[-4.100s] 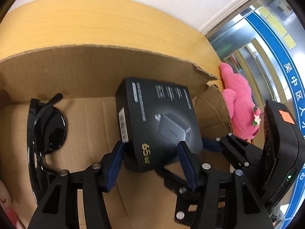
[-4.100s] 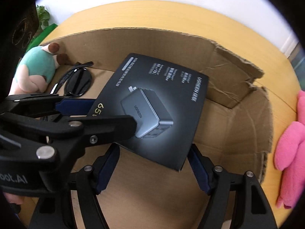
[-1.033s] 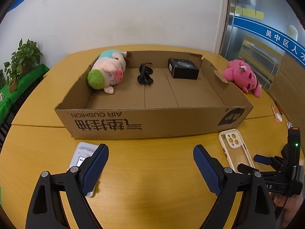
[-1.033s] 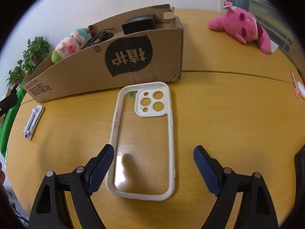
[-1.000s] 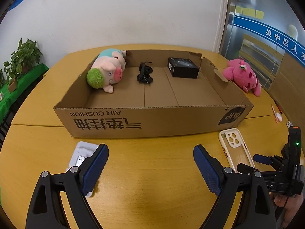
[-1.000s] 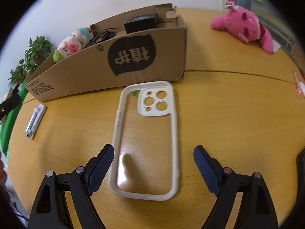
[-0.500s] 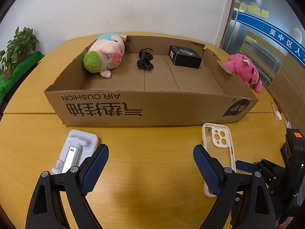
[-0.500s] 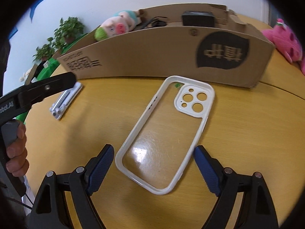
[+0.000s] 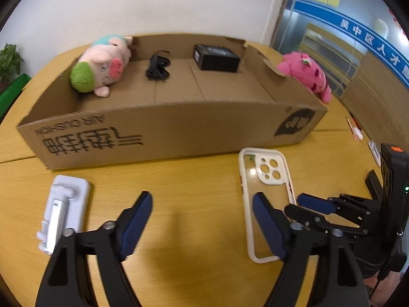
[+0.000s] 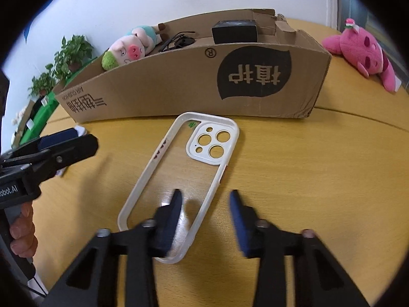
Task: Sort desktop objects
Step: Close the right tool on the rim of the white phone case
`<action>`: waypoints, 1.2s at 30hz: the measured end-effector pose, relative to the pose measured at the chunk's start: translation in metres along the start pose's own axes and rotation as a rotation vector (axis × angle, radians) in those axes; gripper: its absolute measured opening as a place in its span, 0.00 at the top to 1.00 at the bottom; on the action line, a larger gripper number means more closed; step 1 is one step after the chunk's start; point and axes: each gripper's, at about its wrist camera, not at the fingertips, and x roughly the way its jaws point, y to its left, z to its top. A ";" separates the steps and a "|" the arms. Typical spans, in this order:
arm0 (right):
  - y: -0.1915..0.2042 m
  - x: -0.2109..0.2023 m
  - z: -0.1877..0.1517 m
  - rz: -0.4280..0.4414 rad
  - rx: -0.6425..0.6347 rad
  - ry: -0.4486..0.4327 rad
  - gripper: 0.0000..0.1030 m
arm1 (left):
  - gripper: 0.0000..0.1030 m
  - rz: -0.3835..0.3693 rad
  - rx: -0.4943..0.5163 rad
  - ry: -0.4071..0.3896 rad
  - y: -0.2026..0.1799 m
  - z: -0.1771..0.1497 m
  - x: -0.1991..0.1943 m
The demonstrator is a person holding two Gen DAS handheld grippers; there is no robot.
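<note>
A white-rimmed clear phone case [image 10: 179, 176] lies flat on the yellow table in front of the cardboard box [image 10: 179, 84]. My right gripper [image 10: 204, 215] hangs over the case's near end, jaws closing. The case's right rim runs between the pads without touching them. My left gripper [image 9: 202, 220] is low over bare table, jaws closing on nothing. A white phone stand [image 9: 64, 207] lies just left of its left finger, and the phone case [image 9: 265, 194] just behind its right finger. The box [image 9: 163, 128] holds a pig plush [image 9: 102, 64], sunglasses [image 9: 157, 67] and a black charger box [image 9: 217, 57].
A pink plush [image 9: 304, 73] lies on the table beyond the box's right end. Small items [image 9: 355, 130] sit near the table's right edge. A person's hand [image 10: 23, 235] holds the left gripper's handle. Potted plants [image 10: 69, 58] stand beyond the table on the left.
The right jaws have narrowed sharply from wide open around the case's right rim. The left jaws have narrowed somewhat, and the left gripper has sunk closer to the table.
</note>
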 end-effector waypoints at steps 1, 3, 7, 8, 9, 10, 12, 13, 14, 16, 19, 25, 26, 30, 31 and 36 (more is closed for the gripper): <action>0.002 0.000 -0.001 -0.010 -0.008 -0.001 0.81 | 0.36 -0.006 0.008 0.024 -0.003 -0.001 0.006; 0.003 0.000 -0.002 -0.017 -0.018 -0.007 0.84 | 0.49 -0.021 0.013 0.062 -0.008 -0.003 0.015; 0.001 -0.002 -0.006 -0.018 -0.018 -0.018 0.88 | 0.51 -0.056 0.004 0.116 -0.016 -0.010 0.029; 0.001 -0.001 -0.006 -0.021 -0.018 -0.020 0.88 | 0.51 -0.063 0.002 0.124 -0.018 -0.012 0.031; 0.002 -0.001 -0.006 -0.026 -0.023 -0.021 0.88 | 0.51 -0.073 0.000 0.130 -0.020 -0.013 0.032; 0.003 0.000 -0.005 -0.030 -0.029 -0.022 0.88 | 0.51 -0.082 -0.001 0.135 -0.022 -0.013 0.033; 0.006 0.001 -0.004 -0.017 -0.030 -0.022 0.89 | 0.51 -0.085 0.002 0.142 -0.024 -0.014 0.036; 0.007 0.001 -0.005 -0.014 -0.032 -0.022 0.89 | 0.56 -0.075 0.010 0.129 -0.026 -0.014 0.036; 0.009 0.002 -0.005 -0.009 -0.037 -0.022 0.89 | 0.77 -0.053 0.021 0.125 -0.027 -0.014 0.037; 0.012 0.002 -0.006 0.018 -0.038 -0.021 0.89 | 0.93 -0.059 0.012 0.142 -0.027 -0.013 0.040; 0.019 0.002 -0.008 0.016 -0.051 -0.022 0.89 | 0.94 -0.052 0.004 0.133 -0.024 -0.013 0.040; 0.019 -0.001 -0.012 0.040 -0.039 -0.030 0.90 | 0.95 -0.049 0.006 0.133 -0.022 -0.015 0.038; 0.019 -0.001 -0.013 0.043 -0.039 -0.031 0.90 | 0.95 -0.047 0.008 0.134 -0.022 -0.015 0.037; 0.022 -0.003 -0.014 0.055 -0.041 -0.036 0.90 | 0.95 -0.037 0.017 0.120 -0.022 -0.017 0.030; 0.022 -0.004 -0.014 0.055 -0.043 -0.042 0.90 | 0.95 -0.036 0.018 0.112 -0.022 -0.016 0.027; 0.021 -0.019 -0.009 0.058 -0.041 -0.081 0.90 | 0.96 -0.039 0.045 0.050 -0.029 -0.006 0.008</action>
